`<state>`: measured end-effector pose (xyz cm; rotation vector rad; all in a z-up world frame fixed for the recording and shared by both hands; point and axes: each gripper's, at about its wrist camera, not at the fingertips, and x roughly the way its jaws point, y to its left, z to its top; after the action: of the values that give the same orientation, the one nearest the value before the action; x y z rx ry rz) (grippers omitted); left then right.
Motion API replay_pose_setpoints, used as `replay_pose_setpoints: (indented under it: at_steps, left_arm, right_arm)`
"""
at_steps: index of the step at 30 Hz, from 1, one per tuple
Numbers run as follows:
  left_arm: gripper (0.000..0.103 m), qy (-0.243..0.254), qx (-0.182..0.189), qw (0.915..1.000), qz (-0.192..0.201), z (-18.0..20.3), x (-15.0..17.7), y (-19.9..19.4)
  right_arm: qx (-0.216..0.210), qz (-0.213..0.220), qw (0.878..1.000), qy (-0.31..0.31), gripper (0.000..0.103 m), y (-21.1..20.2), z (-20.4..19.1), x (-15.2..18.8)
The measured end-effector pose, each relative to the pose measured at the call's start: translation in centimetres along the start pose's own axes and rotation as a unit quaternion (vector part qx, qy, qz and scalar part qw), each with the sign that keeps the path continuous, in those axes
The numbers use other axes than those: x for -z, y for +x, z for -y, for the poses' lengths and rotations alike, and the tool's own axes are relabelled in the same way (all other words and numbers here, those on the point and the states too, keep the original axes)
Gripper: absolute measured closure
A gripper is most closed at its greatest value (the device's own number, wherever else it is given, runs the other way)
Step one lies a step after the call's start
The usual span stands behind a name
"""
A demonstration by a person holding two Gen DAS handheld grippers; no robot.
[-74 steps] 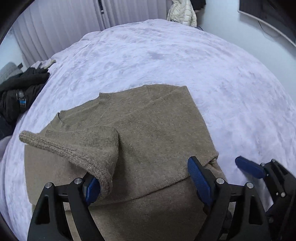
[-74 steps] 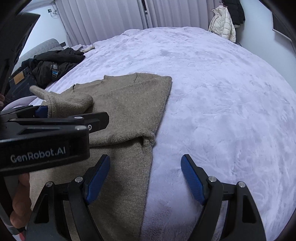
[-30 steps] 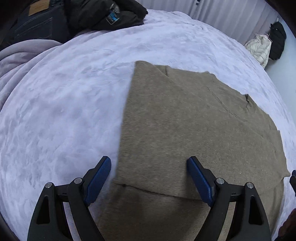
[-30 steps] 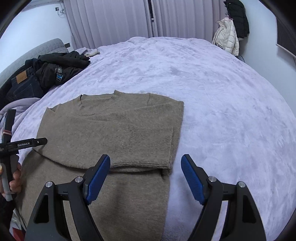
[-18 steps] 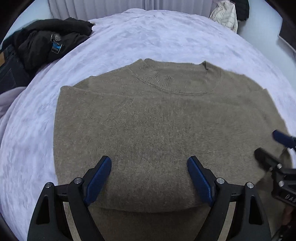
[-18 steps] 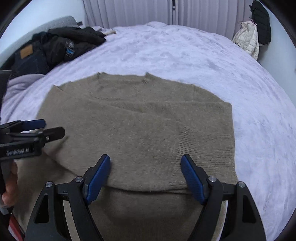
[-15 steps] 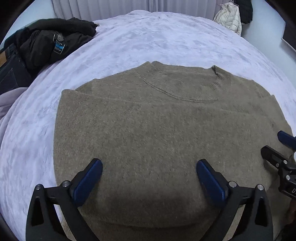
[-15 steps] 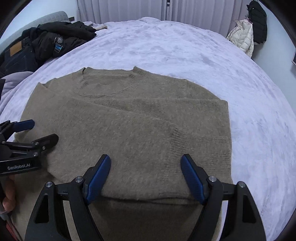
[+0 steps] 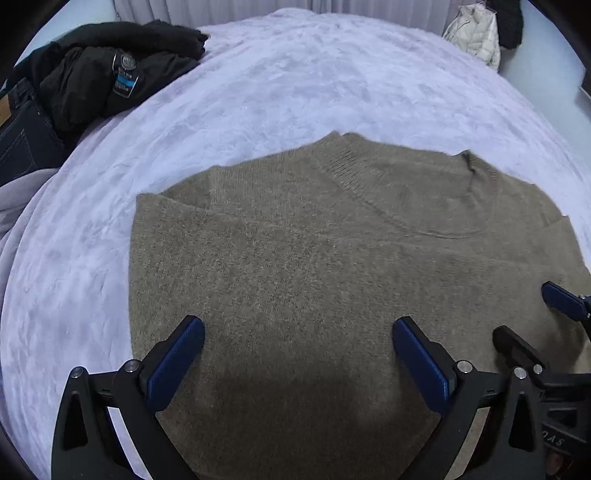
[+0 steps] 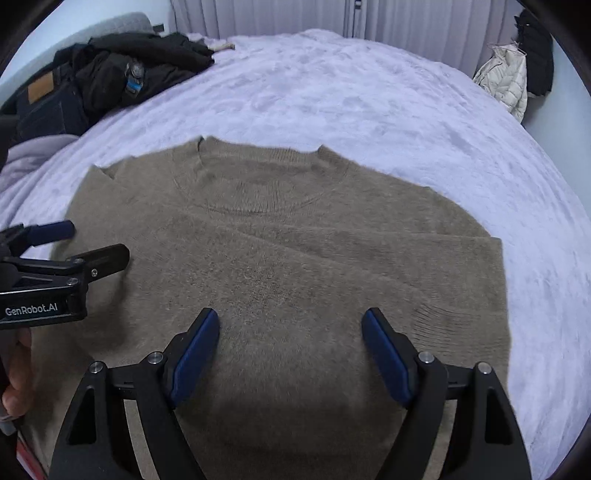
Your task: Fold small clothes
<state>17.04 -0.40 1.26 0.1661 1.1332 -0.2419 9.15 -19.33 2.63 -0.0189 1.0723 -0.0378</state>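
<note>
While a pale lilac bedspread (image 9: pixel 303 81) fills most of both views, the olive-brown knit sweater (image 9: pixel 332 266) lies flat on its near part, sleeves folded in across the body. Its ribbed neckline (image 10: pixel 258 162) points away from both cameras toward the curtains (image 10: pixel 288 14), and its hem end runs down under the grippers, so its long axis runs near to far; its folded sides make fairly straight left and right edges.

At the far left of the bed sits a heap of dark clothing (image 9: pixel 110 74) with jeans (image 10: pixel 48 99) beside it. A pale puffer jacket (image 10: pixel 506 81) hangs at the far right.

Over the sweater's near left part hovers the left gripper (image 9: pixel 299 350); its jaws have just been opening and now stand wide apart, with nothing pinched between the blue pads (image 9: pixel 173 363). Over the near right part, the right gripper (image 10: pixel 290 354) also stands open, its pads clear of the knit. A person's hand (image 10: pixel 16 380) shows at the left edge of the right wrist view.
</note>
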Motion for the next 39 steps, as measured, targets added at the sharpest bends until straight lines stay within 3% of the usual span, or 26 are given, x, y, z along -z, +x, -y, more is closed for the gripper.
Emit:
replay_pose_setpoints:
  at_steps: [4,7,9,11,13,15,19,21,30,33,36,39]
  left_arm:
    - [0.000,-0.022,-0.005,0.9997,0.000,-0.3,-0.4,-1.0]
    - [0.000,-0.009,0.020,0.9989,0.042,0.0,1.7,-4.4]
    - [0.000,-0.004,0.039,0.9980,0.049,0.5,3.2,-5.1]
    - [0.000,0.006,0.026,0.9992,0.031,1.0,4.2,-4.1]
    - [0.000,0.011,0.005,0.9998,0.013,1.3,5.5,-2.7]
    - [0.000,0.013,-0.001,0.9993,0.034,1.2,6.6,-3.5]
    - [0.000,0.009,0.026,0.9994,0.023,0.0,9.4,-5.0]
    - [0.000,0.007,0.019,0.9997,0.013,-0.4,11.5,-4.9]
    - [0.000,0.024,0.027,0.9981,0.050,-2.1,20.9,-9.3]
    - [0.000,0.033,0.028,0.9976,0.053,-2.2,20.3,-10.5]
    - [0.000,0.040,0.013,0.9956,0.084,-1.6,16.5,-11.1]
    - [0.000,0.028,0.017,0.9963,0.079,-1.3,12.3,-9.3]
  right_arm:
    - [0.007,0.007,1.000,0.010,0.014,1.4,0.3,-1.3]
    - [0.002,0.006,1.000,0.027,0.013,-0.6,0.4,-0.9]
    - [-0.009,0.027,0.999,0.018,0.013,-2.6,-0.1,0.5]
    - [-0.015,0.038,0.999,0.015,0.013,-3.9,-0.7,2.1]
    - [-0.013,0.019,1.000,0.016,0.013,-3.3,-1.0,3.3]
    - [-0.010,0.009,1.000,0.018,0.013,-2.7,-0.9,4.6]
    - [0.020,0.031,0.999,-0.022,0.013,-5.0,-2.0,7.3]
    - [0.012,0.017,0.999,-0.028,0.013,-5.4,-2.0,8.6]
    - [-0.009,0.023,1.000,-0.016,0.011,-9.2,-1.2,17.0]
    - [-0.006,0.024,0.999,-0.027,0.011,-9.8,-1.4,18.4]
    - [-0.019,0.009,0.999,-0.026,0.011,-10.2,-1.4,16.7]
    - [-0.028,0.034,0.999,-0.013,0.011,-10.0,-1.2,14.0]
